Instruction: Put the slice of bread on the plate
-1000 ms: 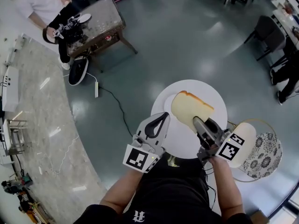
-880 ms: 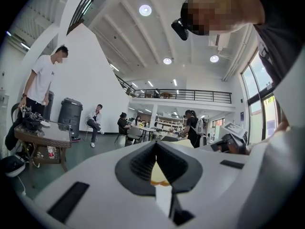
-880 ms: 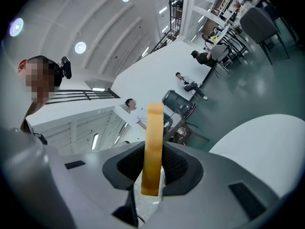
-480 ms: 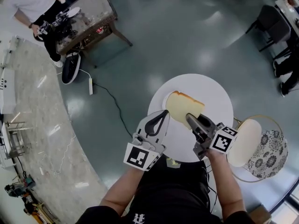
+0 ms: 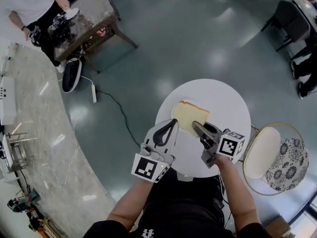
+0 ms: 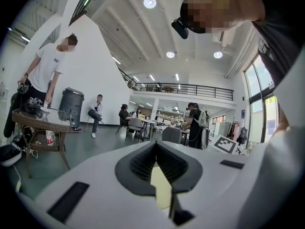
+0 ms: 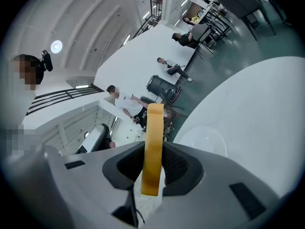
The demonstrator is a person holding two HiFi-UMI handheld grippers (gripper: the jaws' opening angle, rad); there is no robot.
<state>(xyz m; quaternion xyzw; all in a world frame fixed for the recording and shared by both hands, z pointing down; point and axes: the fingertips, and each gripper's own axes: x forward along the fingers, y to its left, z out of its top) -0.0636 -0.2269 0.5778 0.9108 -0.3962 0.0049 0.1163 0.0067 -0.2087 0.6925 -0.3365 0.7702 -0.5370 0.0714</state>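
Observation:
A pale slice of bread (image 5: pixel 189 115) with a brown crust hangs over the round white table (image 5: pixel 225 103). My right gripper (image 5: pixel 198 128) is shut on its near edge. In the right gripper view the slice (image 7: pixel 155 128) stands on edge between the pads of that gripper (image 7: pixel 152 149). A white plate (image 7: pixel 202 141) lies on the table just beyond it. In the head view the bread hides most of the plate. My left gripper (image 5: pixel 168 128) hovers at the table's left rim, beside the bread, shut and holding nothing; its jaws (image 6: pixel 155 147) meet at the tip.
A chair with a cream seat (image 5: pixel 262 152) and a patterned cushion (image 5: pixel 294 165) stands right of the table. A marble counter (image 5: pixel 34 128) runs along the left. A cable (image 5: pixel 119 108) lies on the floor. A person stands at a wicker table (image 5: pixel 86 16) far back left.
Both grippers have sunk toward the table. The bread, still in my right gripper, has come down closer to the plate and looks smaller from above.

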